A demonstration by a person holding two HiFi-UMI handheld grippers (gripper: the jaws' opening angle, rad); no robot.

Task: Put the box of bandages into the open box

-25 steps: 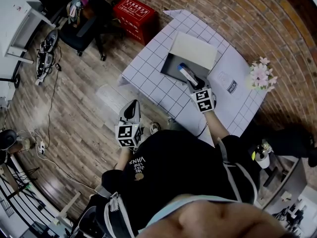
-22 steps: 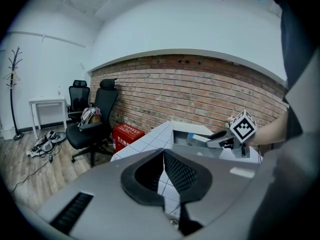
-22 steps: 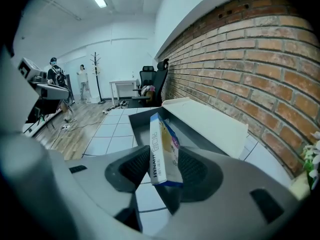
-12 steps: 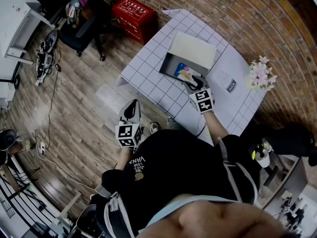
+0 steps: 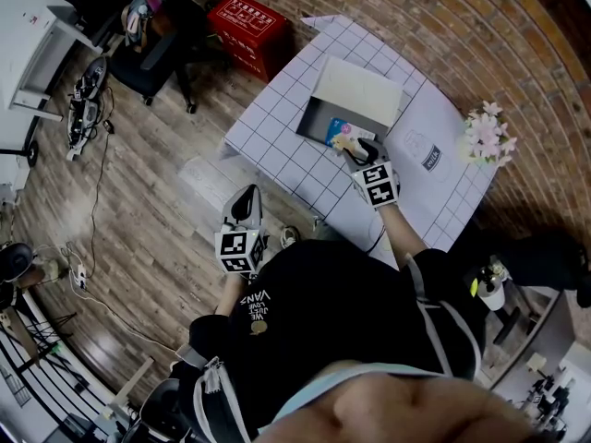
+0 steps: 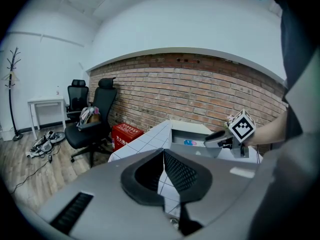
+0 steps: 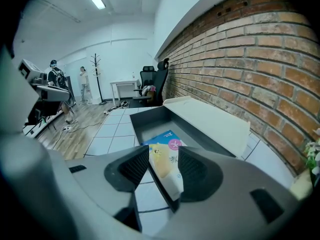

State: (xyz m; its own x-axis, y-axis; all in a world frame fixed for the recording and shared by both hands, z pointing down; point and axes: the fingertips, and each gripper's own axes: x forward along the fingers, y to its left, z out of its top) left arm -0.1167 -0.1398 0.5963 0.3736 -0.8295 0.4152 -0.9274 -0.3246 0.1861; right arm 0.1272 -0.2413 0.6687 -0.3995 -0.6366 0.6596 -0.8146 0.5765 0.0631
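The open box (image 5: 316,118) is grey with a white lid (image 5: 358,86) folded back, and it stands on the grid-patterned table (image 5: 277,146). The box of bandages (image 5: 340,135), blue and yellow, lies inside it and leans on the near wall. My right gripper (image 5: 365,149) is at that wall and open. In the right gripper view the box of bandages (image 7: 161,139) shows between the spread pads of the right gripper (image 7: 164,159), with a gap at the left pad. My left gripper (image 5: 245,201) hangs off the table's front edge. The left gripper (image 6: 163,151) is shut on nothing.
A red crate (image 5: 251,21) sits on the wooden floor beyond the table. A black office chair (image 5: 157,44) and cables (image 5: 88,100) are at the far left. Pink flowers (image 5: 485,137) stand at the table's right end by the brick wall.
The box of bandages was upright in my right gripper over the open box. It now lies face up inside, my right jaws have spread, and the gripper has drawn back slightly. The left gripper is unmoved.
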